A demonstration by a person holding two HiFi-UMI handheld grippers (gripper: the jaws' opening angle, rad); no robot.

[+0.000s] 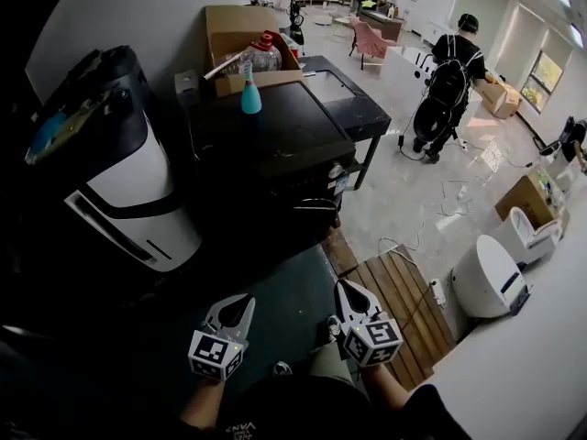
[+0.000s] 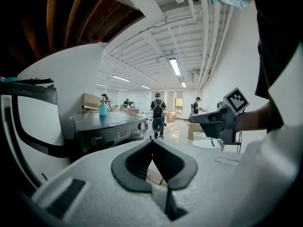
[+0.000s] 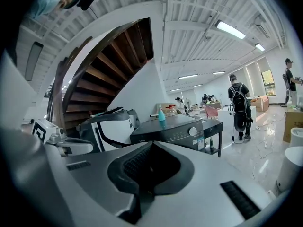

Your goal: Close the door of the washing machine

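Note:
The black front-loading washing machine [image 1: 266,140] stands ahead of me with a blue spray bottle [image 1: 250,94] on its top. Its front is in shadow in the head view, and I cannot tell how the door stands. My left gripper [image 1: 244,301] and right gripper [image 1: 346,288] hover side by side short of the machine, both shut and empty. The left gripper view shows the closed jaws [image 2: 152,141] aimed at the machine's control panel [image 2: 111,126], with the right gripper [image 2: 196,119] beside them. The right gripper view shows closed jaws [image 3: 151,144] below the panel and its knob [image 3: 192,131].
A tall white and black appliance [image 1: 128,186] stands left of the machine. Behind it are a cardboard box [image 1: 240,27] and a black table [image 1: 347,94]. A wooden pallet [image 1: 399,301] and a white round appliance [image 1: 486,278] lie to the right. A person with a backpack [image 1: 449,81] stands among floor cables.

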